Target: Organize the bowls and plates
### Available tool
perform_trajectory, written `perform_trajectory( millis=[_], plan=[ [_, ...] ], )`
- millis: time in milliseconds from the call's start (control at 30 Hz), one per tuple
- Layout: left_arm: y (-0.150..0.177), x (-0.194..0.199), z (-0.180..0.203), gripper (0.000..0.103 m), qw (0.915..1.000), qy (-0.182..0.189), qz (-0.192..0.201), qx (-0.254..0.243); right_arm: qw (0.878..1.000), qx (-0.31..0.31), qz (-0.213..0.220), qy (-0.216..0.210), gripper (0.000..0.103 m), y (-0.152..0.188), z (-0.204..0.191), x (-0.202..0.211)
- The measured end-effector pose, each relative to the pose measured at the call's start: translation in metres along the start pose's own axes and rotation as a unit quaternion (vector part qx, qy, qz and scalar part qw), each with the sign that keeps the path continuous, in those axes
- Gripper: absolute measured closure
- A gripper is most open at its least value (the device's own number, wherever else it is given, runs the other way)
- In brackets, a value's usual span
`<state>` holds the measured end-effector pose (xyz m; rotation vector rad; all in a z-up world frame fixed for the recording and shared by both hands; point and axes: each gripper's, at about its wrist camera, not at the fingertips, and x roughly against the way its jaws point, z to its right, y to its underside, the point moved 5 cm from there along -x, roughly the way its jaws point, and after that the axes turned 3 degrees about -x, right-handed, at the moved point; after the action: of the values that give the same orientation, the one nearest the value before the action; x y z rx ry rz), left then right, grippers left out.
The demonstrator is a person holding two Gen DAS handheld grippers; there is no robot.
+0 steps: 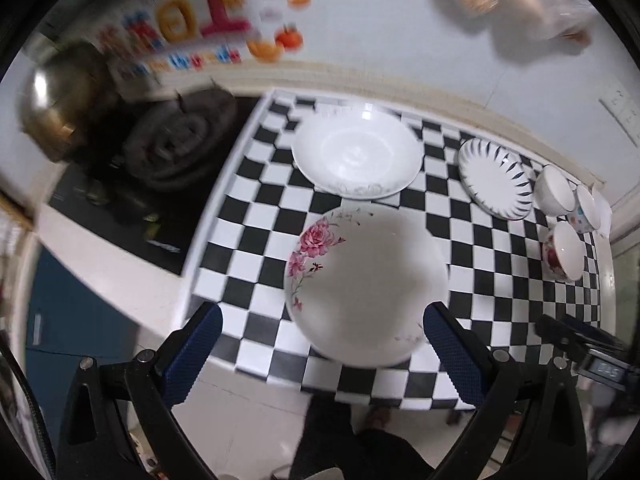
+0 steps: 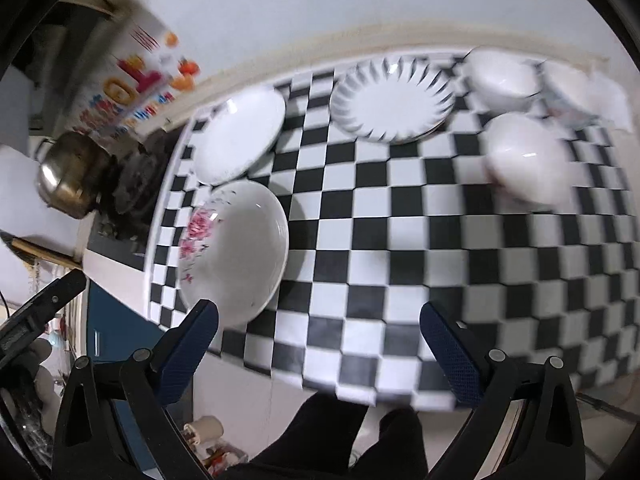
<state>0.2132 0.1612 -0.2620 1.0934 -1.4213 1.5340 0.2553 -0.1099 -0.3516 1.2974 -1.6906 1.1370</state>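
Three plates (image 1: 356, 156), three bowls (image 1: 554, 192) on the checkered mat (image 1: 248, 240).

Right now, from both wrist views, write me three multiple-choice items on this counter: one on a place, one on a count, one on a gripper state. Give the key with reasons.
1. Where does the pink-flowered plate lie?
A. On the stove
B. On the checkered mat's near edge, nearest the left gripper
C. Stacked on the striped plate

2. How many plates lie on the checkered mat?
A. One
B. Three
C. Five

3. How stand the left gripper and right gripper?
A. Both open, holding nothing
B. Left shut on a bowl
C. Both shut on plates

Key:
1 B: it lies just ahead of the left gripper's fingers, apart from the other dishes.
2 B: pink-flowered plate, plain white plate and striped plate.
3 A: the fingers stand wide apart in both views, nothing between them.
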Motion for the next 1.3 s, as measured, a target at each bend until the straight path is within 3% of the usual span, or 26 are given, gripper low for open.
perform_trajectory(
  millis=[133, 300, 400, 567, 633, 667, 700, 800, 1067, 1300],
  plan=[
    [-0.018, -0.066, -0.016, 0.000, 0.9978, 0.032, -0.057, -0.013, 0.999, -0.014, -0.048, -0.003, 0.003, -0.024, -0.015, -0.067],
    [-0.022, -0.128, -0.023, 0.010, 0.9901, 0.048, -0.121, -0.053, 0.995, -0.026, -0.092, 0.008, 0.009, -0.035, -0.027, -0.115],
    [-0.020, -0.151, -0.023, 0.025, 0.9847, 0.056, -0.148, -0.074, 0.993, -0.027, -0.114, 0.013, 0.020, -0.038, -0.034, -0.137],
    [-0.021, -0.174, -0.027, 0.062, 0.9792, 0.075, -0.172, -0.077, 0.988, -0.039, -0.151, -0.004, 0.041, -0.036, -0.040, -0.165],
    [-0.018, -0.177, -0.025, 0.070, 0.9756, 0.094, -0.183, -0.076, 0.988, -0.035, -0.149, -0.004, 0.048, -0.037, -0.044, -0.168],
    [-0.018, -0.177, -0.024, 0.074, 0.9745, 0.104, -0.185, -0.073, 0.988, -0.033, -0.152, -0.011, 0.064, -0.038, -0.046, -0.170],
    [-0.017, -0.175, -0.022, 0.073, 0.9741, 0.105, -0.185, -0.076, 0.987, -0.032, -0.157, -0.005, 0.074, -0.039, -0.047, -0.172],
    [-0.017, -0.169, -0.023, 0.074, 0.9739, 0.107, -0.188, -0.068, 0.987, -0.027, -0.157, 0.011, 0.083, -0.040, -0.046, -0.174],
    [-0.018, -0.141, -0.010, 0.074, 0.9765, 0.097, -0.179, -0.070, 0.988, -0.027, -0.150, -0.012, 0.084, -0.039, -0.035, -0.160],
    [-0.024, -0.110, 0.013, 0.074, 0.9784, 0.107, -0.154, -0.087, 0.992, -0.037, -0.123, -0.019, 0.085, -0.045, -0.010, -0.118]
  ],
)
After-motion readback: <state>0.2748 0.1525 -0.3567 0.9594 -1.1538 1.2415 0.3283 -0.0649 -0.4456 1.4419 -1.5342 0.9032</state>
